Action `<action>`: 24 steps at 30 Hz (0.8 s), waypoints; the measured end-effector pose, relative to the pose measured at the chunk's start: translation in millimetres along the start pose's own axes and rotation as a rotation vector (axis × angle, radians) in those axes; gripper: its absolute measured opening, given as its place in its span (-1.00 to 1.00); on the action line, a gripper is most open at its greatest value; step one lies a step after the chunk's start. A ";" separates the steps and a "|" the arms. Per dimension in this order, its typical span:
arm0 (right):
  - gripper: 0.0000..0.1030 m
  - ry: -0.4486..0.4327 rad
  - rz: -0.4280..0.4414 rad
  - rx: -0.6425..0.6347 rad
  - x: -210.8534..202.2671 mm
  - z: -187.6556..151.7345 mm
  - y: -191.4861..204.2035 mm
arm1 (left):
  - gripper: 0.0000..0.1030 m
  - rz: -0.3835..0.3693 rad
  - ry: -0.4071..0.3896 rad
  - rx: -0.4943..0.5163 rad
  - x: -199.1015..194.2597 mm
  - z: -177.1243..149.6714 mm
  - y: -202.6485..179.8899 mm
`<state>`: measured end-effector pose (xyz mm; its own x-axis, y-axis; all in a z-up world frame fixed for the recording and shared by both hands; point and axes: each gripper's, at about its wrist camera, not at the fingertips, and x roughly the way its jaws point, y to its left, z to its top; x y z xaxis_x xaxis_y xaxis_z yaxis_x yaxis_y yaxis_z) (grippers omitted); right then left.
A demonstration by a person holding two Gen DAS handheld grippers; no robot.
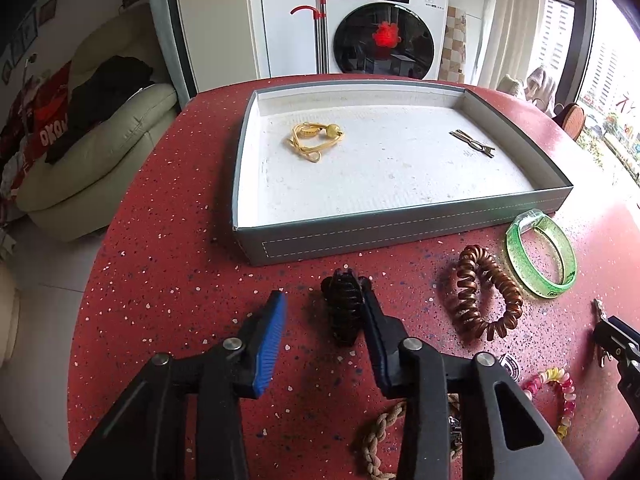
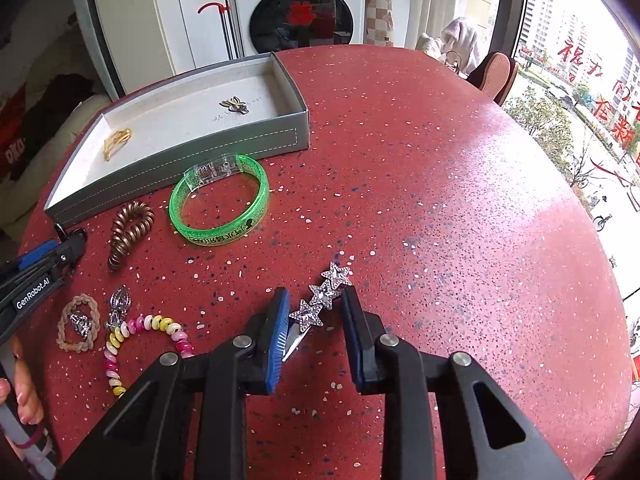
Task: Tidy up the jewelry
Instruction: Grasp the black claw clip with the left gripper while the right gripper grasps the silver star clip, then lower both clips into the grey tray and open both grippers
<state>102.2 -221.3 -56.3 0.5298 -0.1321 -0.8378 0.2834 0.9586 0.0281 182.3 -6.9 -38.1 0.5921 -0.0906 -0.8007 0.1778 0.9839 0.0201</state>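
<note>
A grey tray [image 1: 400, 232] with a white floor stands on the red table; it also shows in the right wrist view [image 2: 180, 166]. In it lie a yellow cord piece [image 1: 314, 138] and a small bronze clip [image 1: 472, 144]. My left gripper [image 1: 322, 308] is open, its fingers on either side of a dark claw hair clip [image 1: 342, 304] that lies on the table. My right gripper [image 2: 316, 304] is open around a silver hair clip with three stars [image 2: 320, 298], also lying on the table.
On the table before the tray lie a green bangle [image 2: 218, 204], a brown spiral hair tie [image 2: 130, 232], a pink and yellow spiral tie [image 2: 140, 334], a braided tan band [image 2: 78, 322] and a silver clip [image 2: 118, 304]. A washing machine [image 1: 384, 24] stands behind.
</note>
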 end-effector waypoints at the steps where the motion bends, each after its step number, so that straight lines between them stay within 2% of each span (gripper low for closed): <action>1: -0.64 0.000 0.012 0.004 -0.1 -0.1 -1.2 | -0.07 -0.004 -0.001 -0.001 -0.1 -0.1 0.3; 2: -0.64 0.000 0.020 0.006 -0.2 -0.1 -2.3 | -0.28 -0.011 -0.002 0.001 -0.2 -0.3 0.1; 3: -0.64 0.000 0.022 0.006 -0.6 -0.5 -3.2 | -0.32 -0.017 -0.003 0.004 -0.5 -0.4 0.1; 10: -0.64 -0.037 0.104 0.022 -11.2 1.8 -8.3 | -0.32 -0.102 -0.040 0.000 -16.2 -1.2 5.1; 16: -0.64 -0.063 0.196 0.042 -23.5 8.7 -11.3 | -0.32 -0.138 -0.061 -0.014 -34.2 2.4 13.2; 24: -0.64 -0.085 0.265 0.054 -33.1 28.7 -9.5 | -0.32 -0.155 -0.098 -0.005 -52.7 17.2 16.8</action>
<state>104.9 -233.3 -13.2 0.6551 0.0982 -0.7491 0.1670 0.9481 0.2704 167.6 11.8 14.7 0.6317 -0.2557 -0.7318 0.2695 0.9576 -0.1020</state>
